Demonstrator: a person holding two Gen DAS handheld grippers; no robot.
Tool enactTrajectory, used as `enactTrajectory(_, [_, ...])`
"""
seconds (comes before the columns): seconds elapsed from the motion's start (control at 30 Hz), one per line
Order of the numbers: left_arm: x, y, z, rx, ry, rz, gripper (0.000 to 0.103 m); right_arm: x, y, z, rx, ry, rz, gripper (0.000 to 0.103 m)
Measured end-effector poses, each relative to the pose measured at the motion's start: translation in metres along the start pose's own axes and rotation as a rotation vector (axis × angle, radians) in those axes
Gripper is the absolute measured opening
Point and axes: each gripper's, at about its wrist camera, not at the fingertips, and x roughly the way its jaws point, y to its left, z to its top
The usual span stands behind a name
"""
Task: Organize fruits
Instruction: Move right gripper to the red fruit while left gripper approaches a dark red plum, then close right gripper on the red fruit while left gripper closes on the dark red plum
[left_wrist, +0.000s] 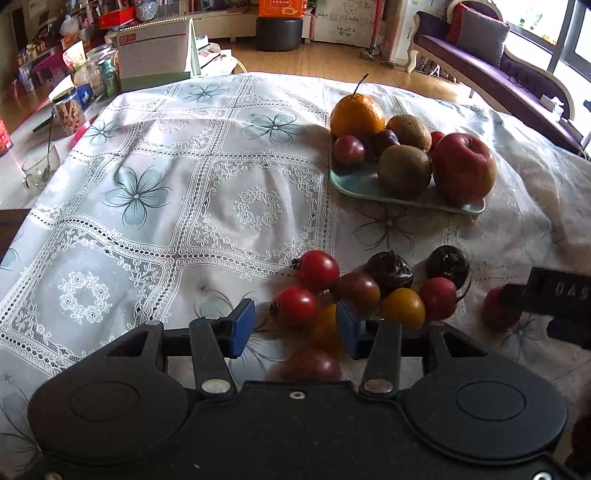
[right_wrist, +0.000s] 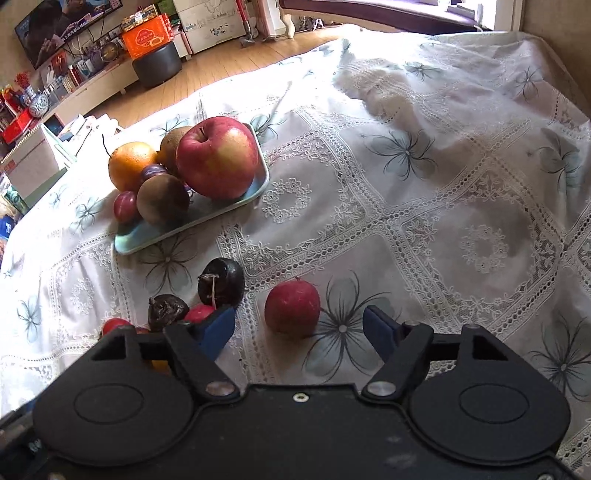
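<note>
A pale green tray (left_wrist: 354, 184) (right_wrist: 147, 236) holds an orange (left_wrist: 356, 114), two kiwis, small plums and a big red apple (left_wrist: 463, 168) (right_wrist: 218, 157). In front of it a loose cluster of small fruits lies on the lace cloth: red cherry tomatoes (left_wrist: 317, 269), a yellow one (left_wrist: 402, 308), dark wrinkled fruits (left_wrist: 389, 273) (right_wrist: 221, 282). My left gripper (left_wrist: 295, 328) is open, its blue pads either side of a red tomato (left_wrist: 295, 304). My right gripper (right_wrist: 299, 328) is open around a small red fruit (right_wrist: 293, 308), not touching it.
The table carries a white lace tablecloth (left_wrist: 166, 192) with blue flowers. At the far left stand jars (left_wrist: 68, 112), a glass cup (left_wrist: 38, 166) and a desk calendar (left_wrist: 155, 53). Beyond the table are a wooden floor, a black stool (left_wrist: 279, 33) and a purple sofa (left_wrist: 491, 62).
</note>
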Motion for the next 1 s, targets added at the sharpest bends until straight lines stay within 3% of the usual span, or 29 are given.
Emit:
enactTrajectory(0.1, [0.0, 0.004, -0.001, -0.004, 0.008, -0.07, 0.054, 0.009, 0.002, 0.002, -0.003, 0.001, -0.042, 0.078])
enactTrajectory(0.3, [0.01, 0.001, -0.005, 0.02, 0.037, -0.055, 0.054, 0.034, -0.004, 0.009, 0.032, 0.09, -0.02, 0.077])
enactTrajectory(0.43, [0.007, -0.001, -0.007, 0.04, 0.03, -0.078, 0.054, 0.036, -0.005, 0.008, 0.033, 0.089, -0.021, 0.075])
enactTrajectory(0.5, [0.003, -0.002, -0.011, 0.055, 0.031, -0.084, 0.054, 0.035, -0.003, 0.006, 0.016, 0.077, -0.032, 0.067])
enactTrajectory(0.63, [-0.001, -0.011, -0.024, 0.149, 0.036, -0.077, 0.054, 0.031, -0.003, 0.005, -0.001, 0.074, 0.025, 0.038])
enactTrajectory(0.73, [-0.005, -0.017, -0.028, 0.19, 0.01, -0.053, 0.054, 0.03, -0.002, 0.004, -0.013, 0.068, 0.032, 0.039])
enactTrajectory(0.83, [-0.001, -0.016, -0.026, 0.189, 0.032, -0.053, 0.054, 0.03, -0.003, 0.004, -0.007, 0.069, 0.035, 0.039])
enactTrajectory(0.9, [0.002, -0.015, -0.025, 0.182, 0.055, -0.066, 0.046, 0.03, -0.003, 0.004, -0.009, 0.066, 0.036, 0.039])
enactTrajectory(1.0, [0.001, -0.013, -0.026, 0.177, 0.055, -0.072, 0.045, 0.03, -0.004, 0.004, -0.003, 0.069, 0.039, 0.039])
